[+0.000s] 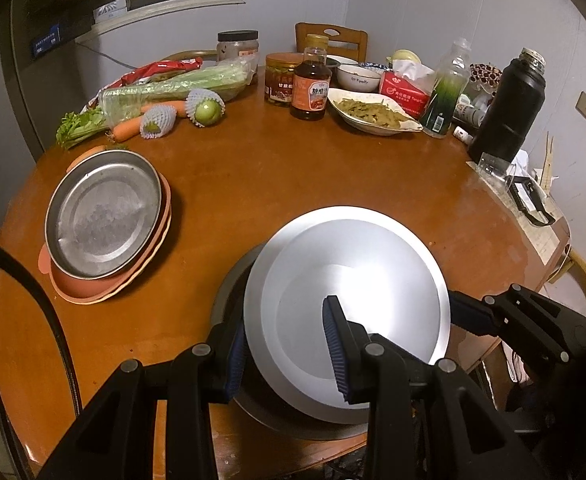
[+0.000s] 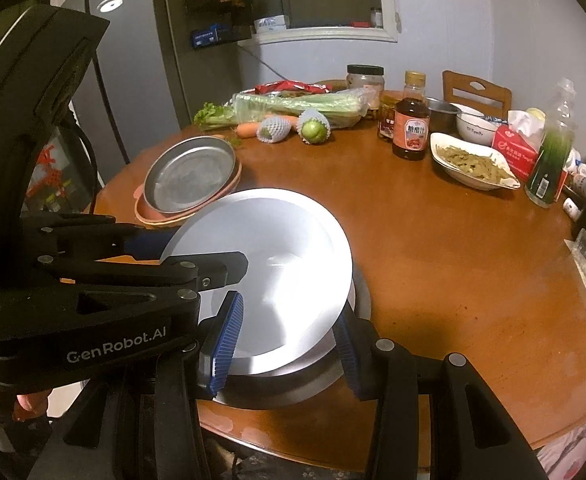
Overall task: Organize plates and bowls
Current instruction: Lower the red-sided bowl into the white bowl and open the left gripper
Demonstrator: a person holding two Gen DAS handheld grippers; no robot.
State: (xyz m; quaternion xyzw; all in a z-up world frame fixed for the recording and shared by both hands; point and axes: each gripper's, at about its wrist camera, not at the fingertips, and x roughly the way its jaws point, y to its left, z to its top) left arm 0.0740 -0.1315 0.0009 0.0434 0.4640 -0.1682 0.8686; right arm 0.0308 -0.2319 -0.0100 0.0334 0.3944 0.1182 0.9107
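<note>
You are holding the silver plate (image 1: 349, 312) by opposite rims, left gripper (image 1: 289, 354) and right gripper (image 2: 285, 344) jaws both clamped on it. It is hovering tilted over a dark dish (image 2: 285, 394) near the surface's (image 1: 293, 168) front edge, probably so it nests there.

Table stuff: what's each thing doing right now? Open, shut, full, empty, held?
silver plate, held tilted over a darker dish
left gripper, shut on its rim
right gripper, shut on its rim
darker dish, lying underneath
metal plate, empty, topping orange plates
white dish, full of greens
sauce bottle, upright, capped
tissue box, open, tissue sticking out
black flask, upright, capped
</note>
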